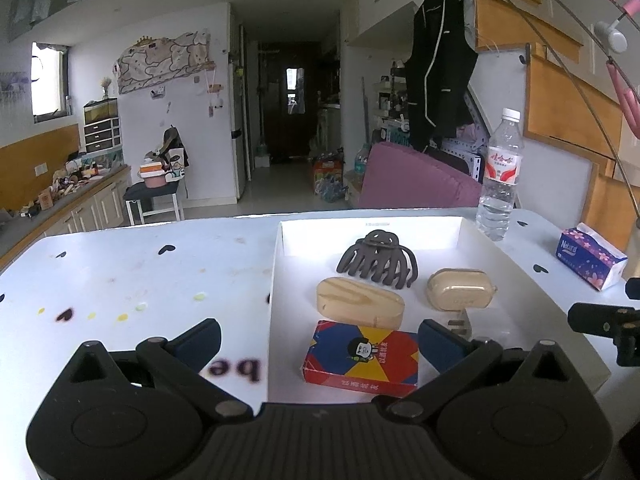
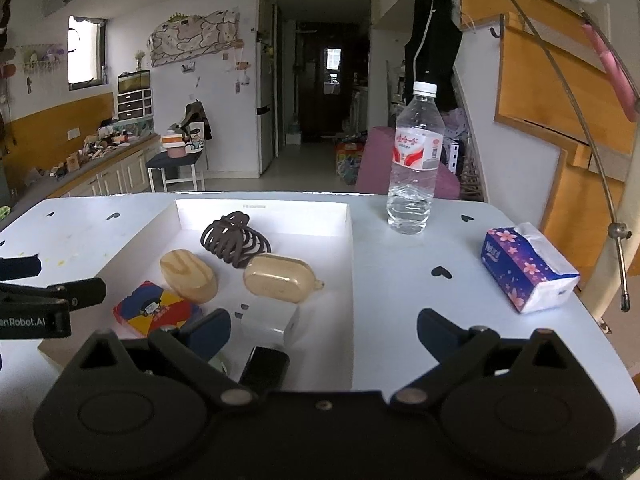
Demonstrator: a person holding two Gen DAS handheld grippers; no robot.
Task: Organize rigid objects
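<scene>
**Tray nearly filled, both hand-held grippers empty**

Nearest the lens in each wrist view are spread jaws: the left hand-held gripper [image 1: 320, 344] stands wide with nothing between its fingers, hovering over the tray's near left edge, and the right hand-held gripper [image 2: 324, 330] is just as wide and empty, straddling the tray's right wall.

Inside the tray [image 2: 352, 264], closest in, lie a black block [image 2: 265, 366] and a white charger [image 2: 276, 320], with a card box [image 1: 362, 356] to their left. Behind these sit a wooden piece [image 1: 360, 302] and a tan case [image 1: 460, 290], and farthest back a hair claw [image 1: 378, 258]. All six rest on the tray floor, close together but mostly apart.

Beyond the tray, on the counter [image 2: 400, 280], a tissue pack [image 2: 528, 268] and a water bottle [image 2: 416, 160] stand well apart from the rest.

Judging by this, the gathering looks largely done; what may remain is the bottle, if it counts as rigid, or tidying inside the tray.
</scene>
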